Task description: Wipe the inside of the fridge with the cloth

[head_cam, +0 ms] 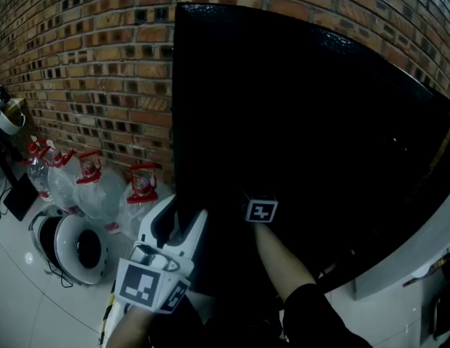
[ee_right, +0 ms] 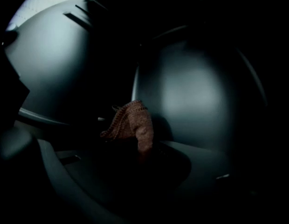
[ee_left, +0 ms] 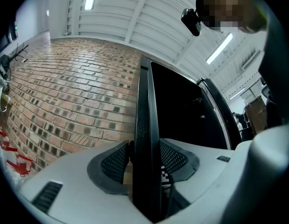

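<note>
Brick wall (head_cam: 80, 71) stands behind the black fridge door (head_cam: 305, 136); the left hand-held gripper (ee_left: 144, 160) is clamped on its edge, and the right hand-held gripper (ee_right: 137, 153) pinches the reddish cloth (ee_right: 133, 122) inside the dark fridge (ee_right: 200, 97)

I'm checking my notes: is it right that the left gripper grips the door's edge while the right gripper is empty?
Not quite. The right gripper is not empty: the right gripper view shows its jaws shut on a reddish cloth. The rest stands: the left gripper does grip the door by its edge.
</note>
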The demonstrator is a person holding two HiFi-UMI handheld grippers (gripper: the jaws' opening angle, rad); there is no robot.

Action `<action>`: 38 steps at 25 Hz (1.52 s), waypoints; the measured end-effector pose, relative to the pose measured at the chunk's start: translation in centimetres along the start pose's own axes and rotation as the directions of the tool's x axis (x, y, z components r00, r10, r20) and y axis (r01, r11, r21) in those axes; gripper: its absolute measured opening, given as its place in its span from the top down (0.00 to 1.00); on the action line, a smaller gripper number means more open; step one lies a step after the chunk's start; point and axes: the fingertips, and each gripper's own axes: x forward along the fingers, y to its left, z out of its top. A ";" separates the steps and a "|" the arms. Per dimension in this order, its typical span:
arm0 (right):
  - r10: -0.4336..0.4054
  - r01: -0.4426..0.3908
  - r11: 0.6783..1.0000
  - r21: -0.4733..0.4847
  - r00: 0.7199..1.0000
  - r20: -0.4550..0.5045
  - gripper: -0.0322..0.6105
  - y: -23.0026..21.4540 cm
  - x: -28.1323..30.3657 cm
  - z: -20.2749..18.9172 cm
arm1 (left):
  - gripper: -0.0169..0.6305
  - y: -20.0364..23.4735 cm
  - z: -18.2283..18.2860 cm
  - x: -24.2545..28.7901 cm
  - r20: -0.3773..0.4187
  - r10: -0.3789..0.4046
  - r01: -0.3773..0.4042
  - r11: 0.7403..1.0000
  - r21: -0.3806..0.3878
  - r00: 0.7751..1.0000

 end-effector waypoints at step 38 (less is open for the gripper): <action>-0.435 0.435 0.900 0.028 0.901 0.002 0.83 -14.4 -5.8 0.7 | 0.65 0.1 0.2 0.0 0.003 -0.001 0.001 1.000 0.003 1.000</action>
